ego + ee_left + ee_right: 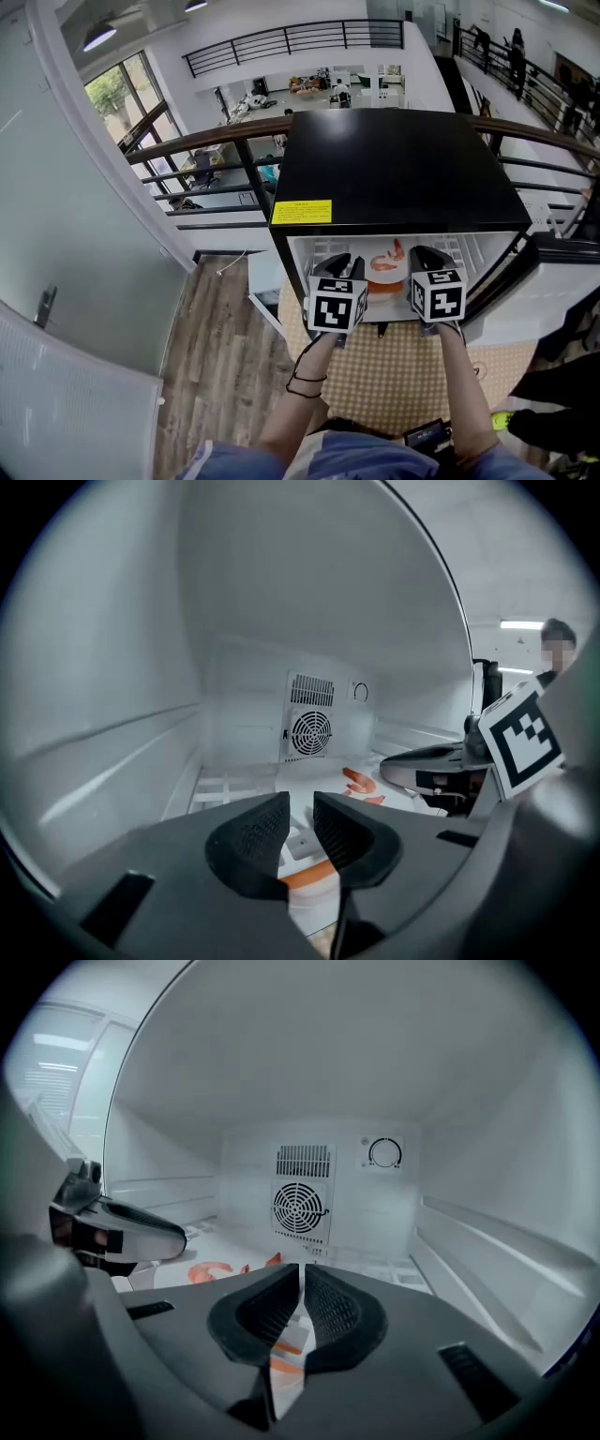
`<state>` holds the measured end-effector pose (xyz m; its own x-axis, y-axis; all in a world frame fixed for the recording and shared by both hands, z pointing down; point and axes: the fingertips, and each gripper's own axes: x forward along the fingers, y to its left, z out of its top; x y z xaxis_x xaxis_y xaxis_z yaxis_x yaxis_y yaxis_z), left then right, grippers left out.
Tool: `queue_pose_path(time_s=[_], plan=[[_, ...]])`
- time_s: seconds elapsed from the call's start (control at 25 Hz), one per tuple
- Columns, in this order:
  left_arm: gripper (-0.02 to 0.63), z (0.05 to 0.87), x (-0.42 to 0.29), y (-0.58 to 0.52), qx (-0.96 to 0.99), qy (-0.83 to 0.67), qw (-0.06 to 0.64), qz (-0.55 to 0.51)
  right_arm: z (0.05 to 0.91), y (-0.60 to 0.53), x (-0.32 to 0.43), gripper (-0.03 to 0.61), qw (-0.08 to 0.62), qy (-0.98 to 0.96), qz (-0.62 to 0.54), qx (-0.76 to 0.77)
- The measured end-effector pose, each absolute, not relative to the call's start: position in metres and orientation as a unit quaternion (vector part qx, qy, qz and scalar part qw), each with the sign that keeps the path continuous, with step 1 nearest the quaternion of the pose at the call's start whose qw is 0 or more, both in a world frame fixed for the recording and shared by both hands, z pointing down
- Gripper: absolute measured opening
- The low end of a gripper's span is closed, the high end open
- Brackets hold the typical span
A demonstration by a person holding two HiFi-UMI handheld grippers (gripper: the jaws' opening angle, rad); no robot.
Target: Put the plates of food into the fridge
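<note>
A white plate (384, 281) with an orange rim and shrimp (390, 257) on it sits on the floor of the open black mini fridge (394, 169). My left gripper (341, 266) is at the plate's left edge. In the left gripper view, a clear gap shows between the jaws of my left gripper (300, 822), with the plate's rim (307, 877) in and below that gap, so it is open. My right gripper (427, 257) is at the plate's right edge. In the right gripper view, my right gripper (302, 1297) is shut to a thin slit on the plate's rim (285, 1365).
The fridge's back wall carries a round fan grille (300, 1208) and a dial (384, 1154). Ribbed shelf ledges run along both side walls. The fridge door (525, 272) stands open at right. A checked mat (394, 375) lies in front of the fridge, with a railing (206, 141) behind.
</note>
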<state>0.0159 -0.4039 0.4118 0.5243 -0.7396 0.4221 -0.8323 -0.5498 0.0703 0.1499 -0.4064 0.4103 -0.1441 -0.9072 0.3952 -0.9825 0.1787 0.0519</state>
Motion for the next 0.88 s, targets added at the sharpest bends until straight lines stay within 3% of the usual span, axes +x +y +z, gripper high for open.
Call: queue_pose_path(time_s=[0.64, 0.88], plan=[[0.074, 0.391, 0.008, -0.358, 0.881, -0.439, 0.128, 0.121, 0.373, -0.355, 0.139, 0.027, 0.084, -0.777, 0.124, 0.611], [0.074, 0.383, 0.018, -0.315, 0.906, -0.395, 0.123, 0.086, 0.363, -0.304, 0.128, 0.028, 0.083, -0.793, 0.106, 0.595]])
